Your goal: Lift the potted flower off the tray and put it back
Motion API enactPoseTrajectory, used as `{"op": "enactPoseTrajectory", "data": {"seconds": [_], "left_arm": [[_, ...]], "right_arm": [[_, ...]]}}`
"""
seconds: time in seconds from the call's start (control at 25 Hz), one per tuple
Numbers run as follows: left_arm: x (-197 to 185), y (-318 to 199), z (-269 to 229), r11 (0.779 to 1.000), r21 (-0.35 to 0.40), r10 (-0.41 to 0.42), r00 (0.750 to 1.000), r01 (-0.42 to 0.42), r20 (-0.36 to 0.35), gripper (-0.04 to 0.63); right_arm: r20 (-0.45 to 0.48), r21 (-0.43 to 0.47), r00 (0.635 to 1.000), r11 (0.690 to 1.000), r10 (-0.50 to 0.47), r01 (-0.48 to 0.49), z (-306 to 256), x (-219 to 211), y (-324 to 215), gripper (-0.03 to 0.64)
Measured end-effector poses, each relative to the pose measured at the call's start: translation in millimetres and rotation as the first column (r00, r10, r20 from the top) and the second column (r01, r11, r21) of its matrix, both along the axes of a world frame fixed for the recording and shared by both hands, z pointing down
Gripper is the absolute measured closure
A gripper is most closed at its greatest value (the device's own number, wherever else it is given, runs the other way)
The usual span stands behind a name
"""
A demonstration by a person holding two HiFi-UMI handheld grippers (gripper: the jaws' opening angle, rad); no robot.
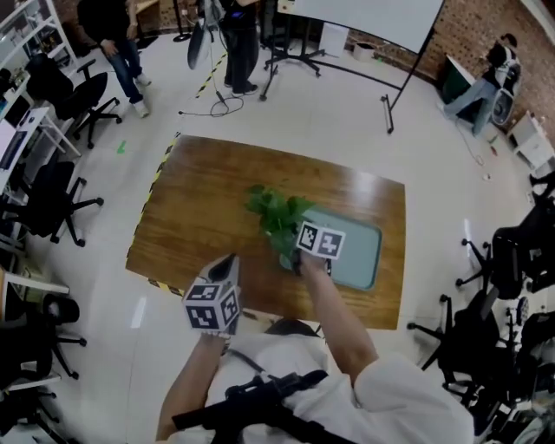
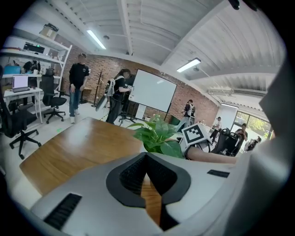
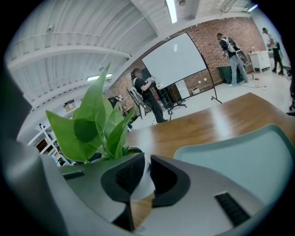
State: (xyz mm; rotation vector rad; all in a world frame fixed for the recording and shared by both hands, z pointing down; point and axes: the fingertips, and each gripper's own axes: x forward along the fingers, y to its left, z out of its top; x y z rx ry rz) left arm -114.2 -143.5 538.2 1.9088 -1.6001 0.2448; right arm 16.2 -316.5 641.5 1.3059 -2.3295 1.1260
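Observation:
The potted flower (image 1: 276, 212) has broad green leaves (image 3: 92, 124) and a white pot (image 3: 144, 182). My right gripper (image 3: 146, 161) is shut on the pot's rim, with wood showing under the pot. In the head view the right gripper (image 1: 292, 260) holds the plant at the left edge of the pale green tray (image 1: 355, 251). That tray (image 3: 239, 156) lies to the right in the right gripper view. Whether the pot rests on the table or hangs above it I cannot tell. My left gripper (image 1: 232, 260) is near the table's front edge, left of the plant (image 2: 159, 138). Its jaws (image 2: 146, 156) meet at the tips with nothing between them.
The wooden table (image 1: 208, 199) has yellow-black tape along its left edge. Office chairs (image 1: 52, 199) stand at the left, and more chairs (image 1: 512, 260) at the right. People (image 1: 121, 43) and a whiteboard on a stand (image 1: 364, 13) are beyond the table's far side.

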Motion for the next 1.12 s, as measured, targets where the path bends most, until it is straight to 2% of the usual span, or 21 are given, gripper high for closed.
{"op": "enactPoseTrajectory", "data": {"seconds": [0.32, 0.64, 0.88, 1.12], "left_arm": [[-29.5, 11.2, 3.2, 0.998, -0.014, -0.066, 0.998, 0.066, 0.001, 0.595], [-44.7, 21.4, 12.9, 0.992, -0.034, -0.122, 0.992, 0.122, -0.007, 0.595], [-56.7, 27.6, 20.6, 0.987, -0.049, -0.156, 0.988, 0.154, -0.018, 0.595], [-57.4, 32.2, 20.1, 0.988, -0.053, -0.146, 0.989, 0.144, -0.023, 0.595]], "right_arm": [[-0.027, -0.011, 0.996, 0.996, -0.086, 0.086, 11.2, -50.1, -1.2, 0.569], [-0.057, -0.057, 0.988, 0.988, -0.145, 0.142, 38.1, -78.6, 1.1, 0.569], [-0.041, -0.072, 0.988, 0.987, -0.146, 0.142, 43.9, -87.8, -0.8, 0.566], [-0.03, -0.086, 0.995, 0.992, -0.1, 0.097, 37.6, -83.2, 1.6, 0.535]]}}
